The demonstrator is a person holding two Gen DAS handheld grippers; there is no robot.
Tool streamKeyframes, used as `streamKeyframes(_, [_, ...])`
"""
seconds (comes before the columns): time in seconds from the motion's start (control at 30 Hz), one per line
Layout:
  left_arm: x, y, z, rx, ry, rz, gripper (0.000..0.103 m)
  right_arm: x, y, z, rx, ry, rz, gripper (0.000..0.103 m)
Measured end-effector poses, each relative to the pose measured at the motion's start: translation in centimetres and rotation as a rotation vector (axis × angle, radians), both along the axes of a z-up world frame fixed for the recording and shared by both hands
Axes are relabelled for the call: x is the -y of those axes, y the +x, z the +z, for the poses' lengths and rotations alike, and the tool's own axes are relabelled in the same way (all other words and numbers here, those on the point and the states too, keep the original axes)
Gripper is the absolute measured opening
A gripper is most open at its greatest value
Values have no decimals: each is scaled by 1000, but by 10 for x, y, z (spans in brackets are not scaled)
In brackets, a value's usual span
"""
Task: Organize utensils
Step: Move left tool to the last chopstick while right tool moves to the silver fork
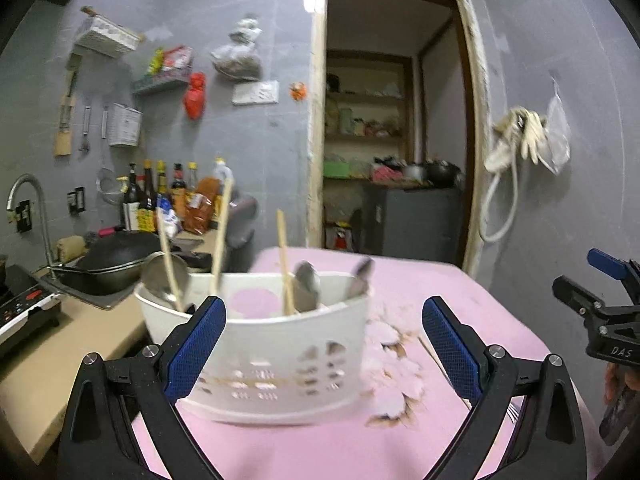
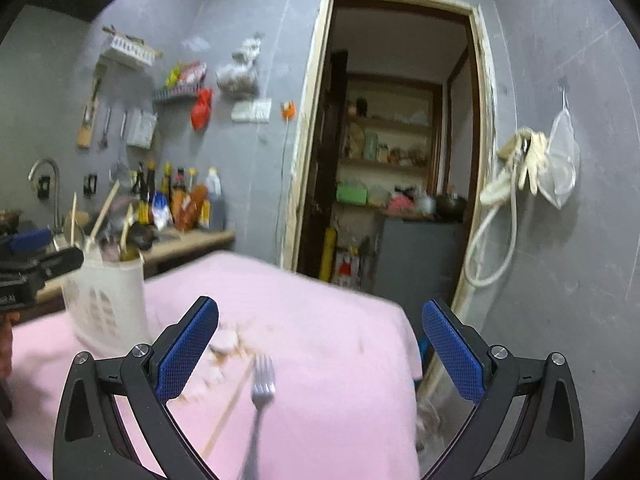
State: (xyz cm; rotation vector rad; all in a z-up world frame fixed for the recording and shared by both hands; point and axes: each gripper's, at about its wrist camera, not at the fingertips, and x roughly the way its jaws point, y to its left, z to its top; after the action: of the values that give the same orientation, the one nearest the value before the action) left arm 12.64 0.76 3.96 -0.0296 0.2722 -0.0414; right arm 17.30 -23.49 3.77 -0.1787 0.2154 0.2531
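Fork and chopstick wait on the pink-covered table point(image 2: 340, 320); both jaws stand apart, empty.

The silver metal fork point(image 2: 262, 384) lies just beside a pale wooden chopstick point(image 2: 230, 408), between the right gripper point(image 2: 320, 352) fingers, apart from the white perforated plastic utensil holder point(image 1: 260, 344). The holder, facing the left gripper point(image 1: 324, 344), already carries chopsticks and spoons. Likely next is closing squarely across the fork's handle, clear of the chopstick, so only one piece lifts.
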Motion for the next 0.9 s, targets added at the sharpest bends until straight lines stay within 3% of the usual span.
streamKeyframes(0.37, [34, 16, -18, -143, 53, -88, 96, 13, 7, -45, -249, -85, 12, 103])
streamKeyframes(0.7, [68, 52, -43, -390, 112, -187, 96, 14, 7, -73, -403, -139, 83, 102])
streamKeyframes(0.8, [75, 64, -49, -460, 123, -212, 96, 12, 6, -78, -431, -139, 115, 93])
streamKeyframes(0.9, [79, 76, -58, -521, 107, -236, 94, 8, 4, -82, -450, -155, 146, 75])
